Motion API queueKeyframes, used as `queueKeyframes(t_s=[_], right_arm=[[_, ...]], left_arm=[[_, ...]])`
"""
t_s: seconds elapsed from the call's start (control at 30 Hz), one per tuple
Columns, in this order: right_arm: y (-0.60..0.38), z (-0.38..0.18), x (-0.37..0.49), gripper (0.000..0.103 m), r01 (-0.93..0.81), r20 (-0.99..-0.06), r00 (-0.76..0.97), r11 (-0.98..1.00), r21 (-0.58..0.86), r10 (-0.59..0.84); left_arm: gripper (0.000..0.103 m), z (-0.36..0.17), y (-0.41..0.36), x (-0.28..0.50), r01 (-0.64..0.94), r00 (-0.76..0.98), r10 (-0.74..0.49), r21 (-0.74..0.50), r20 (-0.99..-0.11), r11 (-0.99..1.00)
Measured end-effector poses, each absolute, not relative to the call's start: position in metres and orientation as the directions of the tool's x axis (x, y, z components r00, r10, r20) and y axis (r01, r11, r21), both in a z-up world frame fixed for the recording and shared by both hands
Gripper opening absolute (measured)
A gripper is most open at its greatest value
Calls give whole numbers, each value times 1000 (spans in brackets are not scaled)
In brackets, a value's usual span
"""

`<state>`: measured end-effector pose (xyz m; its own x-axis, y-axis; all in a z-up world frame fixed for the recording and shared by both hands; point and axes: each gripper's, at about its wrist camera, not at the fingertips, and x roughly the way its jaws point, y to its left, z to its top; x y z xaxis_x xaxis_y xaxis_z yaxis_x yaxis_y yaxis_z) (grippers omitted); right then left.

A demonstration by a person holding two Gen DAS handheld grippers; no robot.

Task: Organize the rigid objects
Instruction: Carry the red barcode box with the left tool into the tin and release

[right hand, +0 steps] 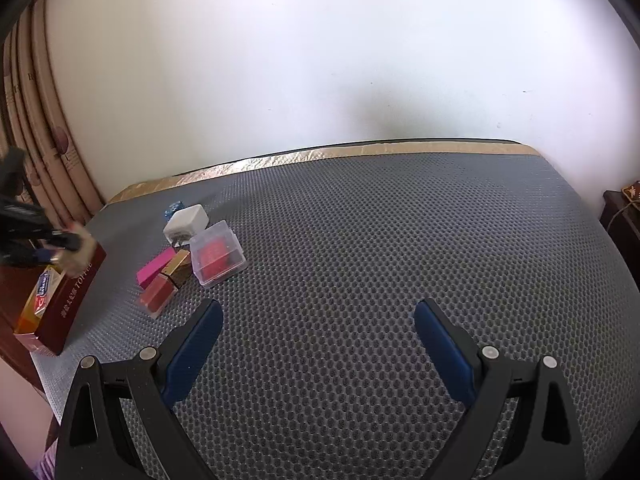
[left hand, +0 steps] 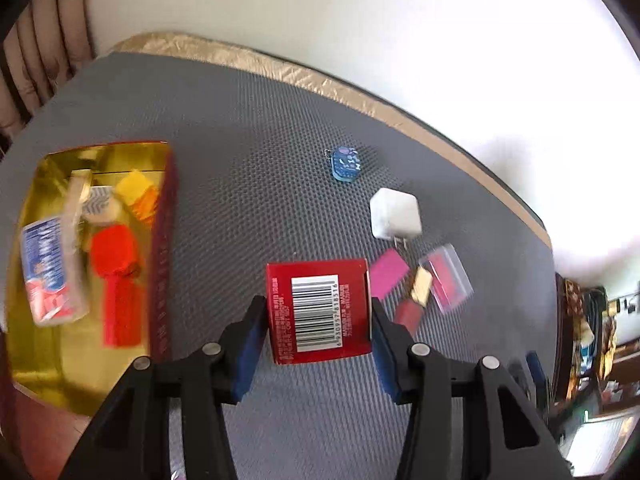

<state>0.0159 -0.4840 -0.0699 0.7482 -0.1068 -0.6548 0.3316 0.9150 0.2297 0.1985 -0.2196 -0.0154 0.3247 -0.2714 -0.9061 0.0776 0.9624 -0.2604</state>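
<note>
Red carton (left hand: 318, 312) (barcode face up), long axis hidden, left hand-held gripper (left hand: 318, 320)

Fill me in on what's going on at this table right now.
A person is sorting small items into a gold-lined box. The left tool grips a small red carton with a barcode, lifted just beside the box, which already holds several things. Still on the grey mat: a white charger, a clear plastic case, a pink block and a blue charm. The right tool hangs open over bare mat.
</note>
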Motion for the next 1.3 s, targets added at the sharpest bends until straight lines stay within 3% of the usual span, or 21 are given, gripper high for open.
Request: queueKeyframes(t_s=[0.13,0.33,0.57,1.3], right_arm=[[-485,-71,16,96,342,-669,735,913,220,-114],[-481,-72,19,96,363,-688,711,914,180,-147],[-480,-75,23,96,383,-715,677,914,136,-177],[-468,-84,44,96,388,-769,597,921,27,-229]], left_arm=[[50,8,-188,174,61,341,-271,-267,-900,962],[50,31,-101,142,-22,385,-173,-196,-907,980],[50,10,-32,141,-89,362,-109,-151,-926,985],[51,-49,-16,156,-54,326,-33,-53,-945,997]])
